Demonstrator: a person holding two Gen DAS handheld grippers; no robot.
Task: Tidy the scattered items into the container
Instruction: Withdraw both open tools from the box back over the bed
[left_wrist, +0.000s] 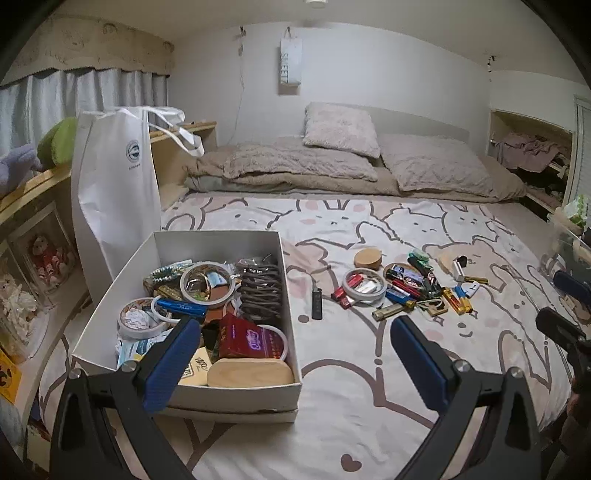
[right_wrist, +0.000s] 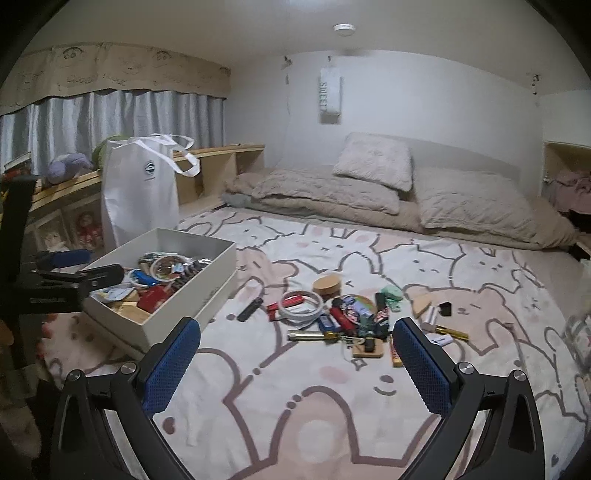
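Bedroom; work surface is a bed under a rabbit-print cover, beige pillows stacked at the far end, grey curtains and a wooden ledge along the left wall.

Far left of both tongs, a white paper bag stands upright just behind the container; the container, a white cardboard box, sits on the cover directly ahead of the left gripper, its near wall just past the left fingertip; contents include rolls of tape, a blue tube, a coiled grey cable, a red packet and a wooden piece.

Left gripper: jaws spread wide, nothing between the pads, near corner of the box in the gap.

Right of the box and apart from it, a black stick-shaped item lies alone; beyond it, ahead of the right gripper, the scattered pile remains on the cover: a tape ring, a cork disc, assorted lighters, a wooden tag, a gold tube; finer items too small to identify.

Right gripper: jaws at full spread, empty, short of the pile; it also shows at the right edge of the left view.
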